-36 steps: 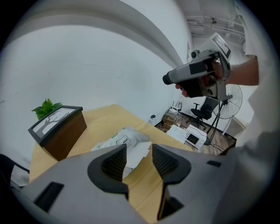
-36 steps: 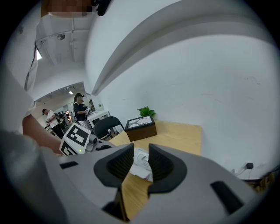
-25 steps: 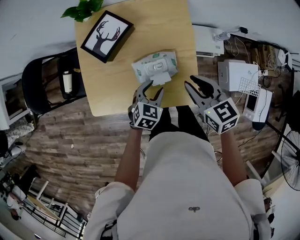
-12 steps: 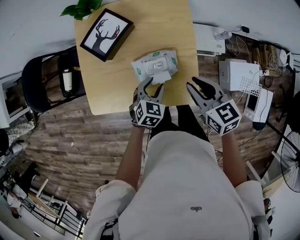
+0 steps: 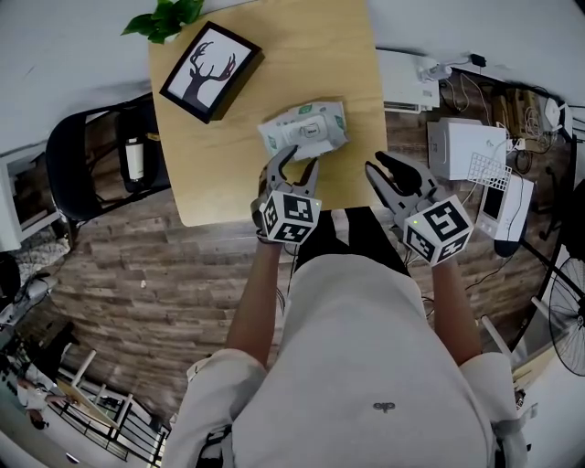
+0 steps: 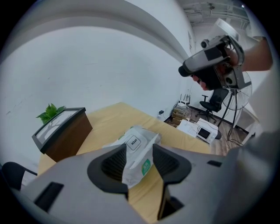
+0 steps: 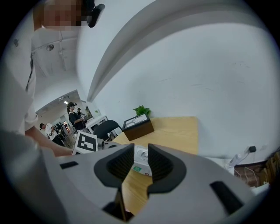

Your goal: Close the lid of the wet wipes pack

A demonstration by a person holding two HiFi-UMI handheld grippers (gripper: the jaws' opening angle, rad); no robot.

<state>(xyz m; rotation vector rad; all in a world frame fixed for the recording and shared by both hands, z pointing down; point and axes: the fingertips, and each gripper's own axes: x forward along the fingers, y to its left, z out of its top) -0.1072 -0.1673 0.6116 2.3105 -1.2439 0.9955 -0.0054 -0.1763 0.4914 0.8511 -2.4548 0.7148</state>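
Just ahead of the left gripper (image 5: 297, 157), the wipes pack (image 5: 331, 117) is soft, crinkled plastic film with a slight sheen; its lid (image 5: 307, 133) looks like smooth, hard white plastic. The table (image 5: 274, 55) under it is pale, smooth, matt wood.

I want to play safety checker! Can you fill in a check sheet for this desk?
Surface: light wooden table.
Job's things: white soft wet wipes pack lying flat; lid unclear.
Clutter: black-framed deer picture, green leafy plant.
Tools: left tool open, at pack's near edge; right tool open, empty.
Cables: wires tangled on floor, right of table.
Surroundings: black chair, brown plank floor, white devices.
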